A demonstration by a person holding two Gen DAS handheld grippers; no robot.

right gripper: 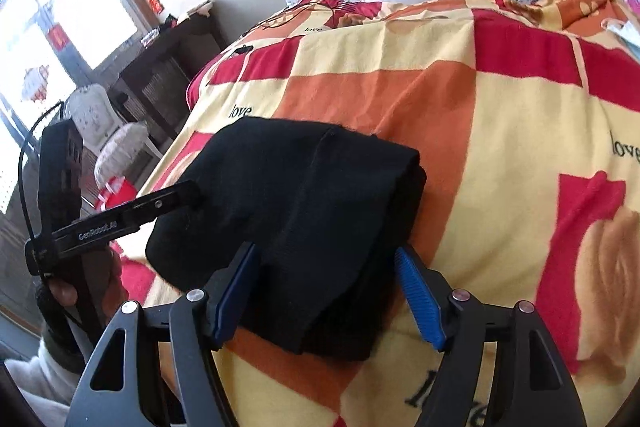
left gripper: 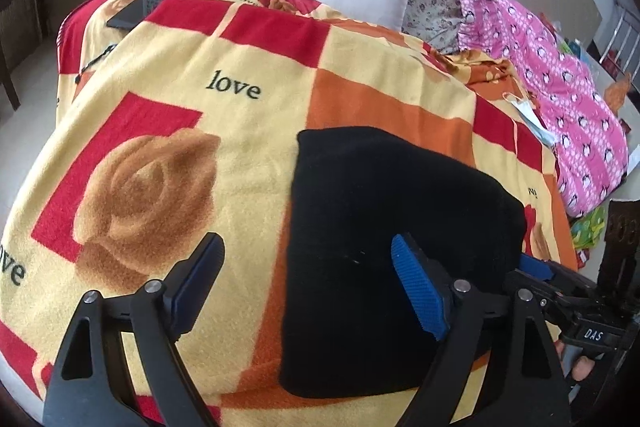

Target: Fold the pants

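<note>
Fold looks done, both tongs letting go of black pants.
L tongs [left gripper: 306, 289] gape wide, nothing gripped, one pad over the bundle's left edge; R tongs [right gripper: 326, 293] open astride folded black pants [right gripper: 304, 211], pads not pressing. Bundle lies compact on bed's rose blanket [left gripper: 240, 163]. Next, prob.: back both off w/o snagging cloth.

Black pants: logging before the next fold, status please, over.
Left gripper open, empty. Right gripper open, straddling the black pants, pads not pressing. Pants folded into a compact stack on the blanket. Nothing obstructing.
</note>
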